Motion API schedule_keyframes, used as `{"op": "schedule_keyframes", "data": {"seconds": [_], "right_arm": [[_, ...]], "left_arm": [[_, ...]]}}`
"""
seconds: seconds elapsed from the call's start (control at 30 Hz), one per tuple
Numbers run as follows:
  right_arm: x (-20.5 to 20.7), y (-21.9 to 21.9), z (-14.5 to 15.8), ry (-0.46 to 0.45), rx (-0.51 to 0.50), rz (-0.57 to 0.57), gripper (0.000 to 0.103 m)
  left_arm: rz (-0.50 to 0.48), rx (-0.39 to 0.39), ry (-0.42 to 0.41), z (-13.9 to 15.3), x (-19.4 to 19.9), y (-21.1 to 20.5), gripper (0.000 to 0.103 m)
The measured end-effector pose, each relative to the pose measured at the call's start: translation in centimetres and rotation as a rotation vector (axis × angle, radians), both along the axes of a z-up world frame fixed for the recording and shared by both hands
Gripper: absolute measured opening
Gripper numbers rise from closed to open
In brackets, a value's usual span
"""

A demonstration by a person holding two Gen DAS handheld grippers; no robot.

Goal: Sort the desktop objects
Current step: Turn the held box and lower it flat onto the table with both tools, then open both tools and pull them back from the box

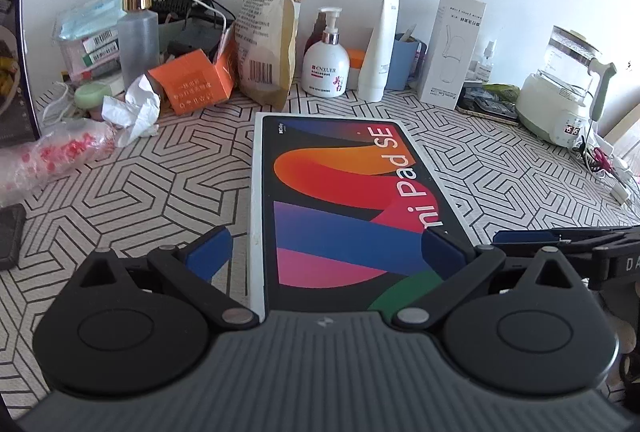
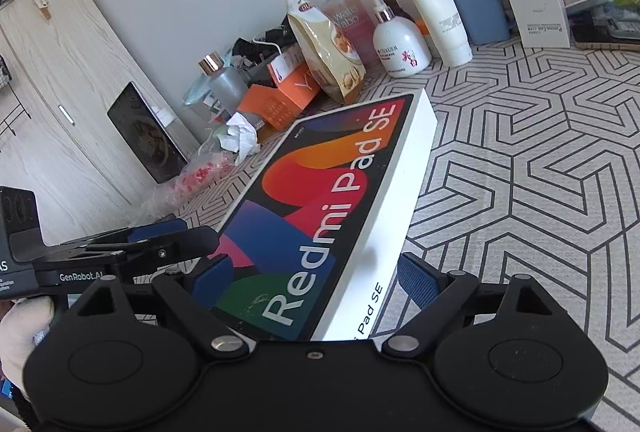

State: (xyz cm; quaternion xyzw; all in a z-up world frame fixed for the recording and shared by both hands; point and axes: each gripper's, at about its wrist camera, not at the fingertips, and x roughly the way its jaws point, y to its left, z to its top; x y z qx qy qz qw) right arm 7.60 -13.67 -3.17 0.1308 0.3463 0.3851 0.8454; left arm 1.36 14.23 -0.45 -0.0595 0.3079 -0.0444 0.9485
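Note:
A flat white Redmi Pad SE box [image 1: 340,200] with a colourful lid lies on the patterned tablecloth; it also shows in the right wrist view [image 2: 332,208]. My left gripper [image 1: 326,252] straddles its near left part, one blue pad [image 1: 208,252] off the left edge, the other pad [image 1: 444,252] over the lid. My right gripper [image 2: 316,280] straddles the near right corner, one pad [image 2: 214,276] over the lid, the other pad [image 2: 418,278] beside the box's white side. Both jaws stand wide; whether any pad touches the box is unclear.
Along the wall stand a kraft food bag [image 1: 268,24], orange carton [image 1: 196,80], clear bottle [image 1: 138,40], pump lotion bottle [image 1: 326,64], white tube [image 1: 378,48], tall white box [image 1: 450,48] and a kettle [image 1: 560,92]. Crumpled tissue [image 1: 132,108] and a plastic bag [image 1: 52,156] lie left.

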Motion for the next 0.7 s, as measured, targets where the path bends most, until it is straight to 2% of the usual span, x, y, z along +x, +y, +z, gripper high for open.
{"op": "schedule_keyframes", "data": {"seconds": [0.2, 0.37, 0.5, 0.7], "right_arm": [[-3.0, 0.2, 0.4, -0.06, 0.0, -0.029, 0.093], [-4.7, 0.4, -0.2, -0.069, -0.003, -0.075, 0.093], [-5.9, -0.6, -0.7, -0.051, 0.039, -0.126, 0.093], [-7.6, -0.3, -0.7, -0.093, -0.032, -0.163, 0.093]], "left_arm": [[-0.014, -0.001, -0.038, 0.6, -2.7, -0.2, 0.103], [-0.017, 0.026, -0.045, -0.1, -4.5, -0.7, 0.103], [-0.002, 0.05, -0.038, -1.0, -5.6, -0.9, 0.103], [-0.016, 0.042, -0.047, -1.2, -6.8, -1.0, 0.103]]}}
